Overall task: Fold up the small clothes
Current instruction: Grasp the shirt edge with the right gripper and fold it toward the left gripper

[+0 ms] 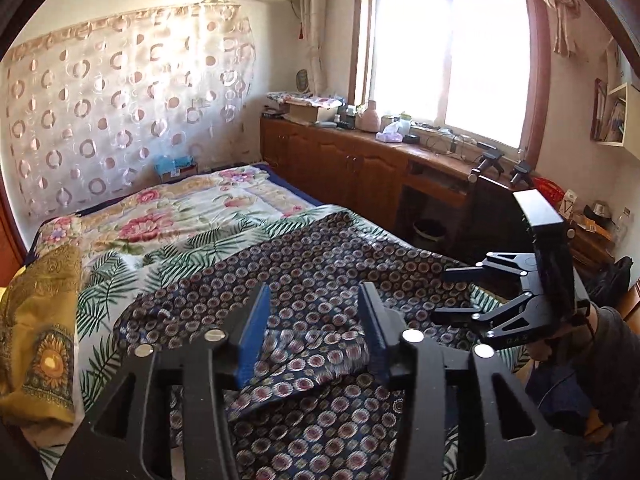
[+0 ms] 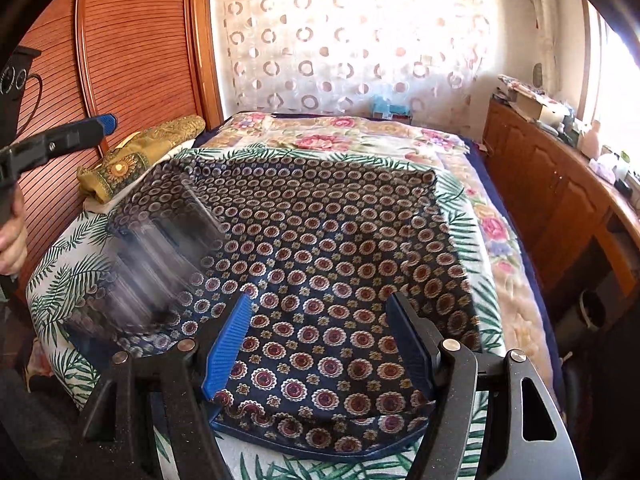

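A dark blue garment (image 2: 340, 240) printed with round medallions lies spread on the bed, its hem toward me. Its left part (image 2: 160, 248) is smeared by motion blur in the right wrist view. My right gripper (image 2: 320, 332) is open just above the near hem, with no cloth between its blue pads. In the left wrist view the garment (image 1: 304, 264) lies under my left gripper (image 1: 314, 320), which is open and holds nothing. My right gripper (image 1: 442, 295) shows there too, open, at the garment's right edge. A left finger (image 2: 80, 136) hangs in the air at the far left.
The bed carries a palm-leaf sheet (image 2: 72, 280) and a floral quilt (image 1: 172, 216) beyond it. A yellow patterned cloth (image 1: 40, 340) lies at the left edge. Wooden cabinets (image 1: 340, 168) run along the right under the window, and a wooden wardrobe (image 2: 132, 52) stands on the left.
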The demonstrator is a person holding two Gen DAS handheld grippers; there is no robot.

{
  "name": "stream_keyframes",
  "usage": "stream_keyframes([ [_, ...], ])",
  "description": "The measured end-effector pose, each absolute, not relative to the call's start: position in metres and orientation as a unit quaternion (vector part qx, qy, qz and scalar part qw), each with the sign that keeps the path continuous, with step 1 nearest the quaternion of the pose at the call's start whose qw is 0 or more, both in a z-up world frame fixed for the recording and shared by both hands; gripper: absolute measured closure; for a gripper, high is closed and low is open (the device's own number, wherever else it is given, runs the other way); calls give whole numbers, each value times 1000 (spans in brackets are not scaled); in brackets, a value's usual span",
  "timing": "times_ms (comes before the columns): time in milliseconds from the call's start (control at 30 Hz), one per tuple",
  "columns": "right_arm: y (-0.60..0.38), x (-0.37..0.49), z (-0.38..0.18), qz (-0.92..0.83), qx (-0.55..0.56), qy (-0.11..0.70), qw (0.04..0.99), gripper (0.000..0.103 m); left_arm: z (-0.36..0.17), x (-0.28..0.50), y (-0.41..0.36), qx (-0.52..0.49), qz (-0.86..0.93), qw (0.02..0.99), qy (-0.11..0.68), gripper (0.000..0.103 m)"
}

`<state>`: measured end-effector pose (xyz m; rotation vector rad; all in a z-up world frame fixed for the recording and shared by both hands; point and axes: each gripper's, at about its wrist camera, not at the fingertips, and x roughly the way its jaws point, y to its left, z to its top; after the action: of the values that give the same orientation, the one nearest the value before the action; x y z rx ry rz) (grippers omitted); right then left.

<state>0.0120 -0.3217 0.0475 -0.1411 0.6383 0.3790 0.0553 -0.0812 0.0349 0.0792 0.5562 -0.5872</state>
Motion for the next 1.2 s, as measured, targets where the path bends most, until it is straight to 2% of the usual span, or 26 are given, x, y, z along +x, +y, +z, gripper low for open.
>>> stream_keyframes([
  [33,-319,12,50,188,-68,311,929,31,32,55,-77,36,-279,920,273,47],
  [100,-315,13,50,196,-66,311,928,31,29,55,-70,33,-269,923,273,26],
  [133,-313,15,50,199,-66,311,927,31,27,55,-65,29,-265,925,272,24],
  [767,-241,69,10,260,-123,360,888,32,-16,43,0,-21,-184,938,293,24],
  [967,-223,77,1,259,-165,358,882,61,-20,44,6,-26,-180,938,296,24],
  [1000,-223,78,1,257,-168,354,884,70,-21,44,6,-26,-180,937,297,24],
  [1033,-224,79,2,254,-168,350,886,83,-22,44,5,-26,-181,937,298,24],
  [1067,-226,79,3,252,-165,347,888,88,-23,44,5,-27,-182,936,299,24],
  [1133,-233,77,10,261,-149,336,893,95,-24,44,4,-27,-182,936,300,24],
  [1200,-239,73,17,269,-135,319,899,96,-25,45,4,-29,-183,935,302,24],
])
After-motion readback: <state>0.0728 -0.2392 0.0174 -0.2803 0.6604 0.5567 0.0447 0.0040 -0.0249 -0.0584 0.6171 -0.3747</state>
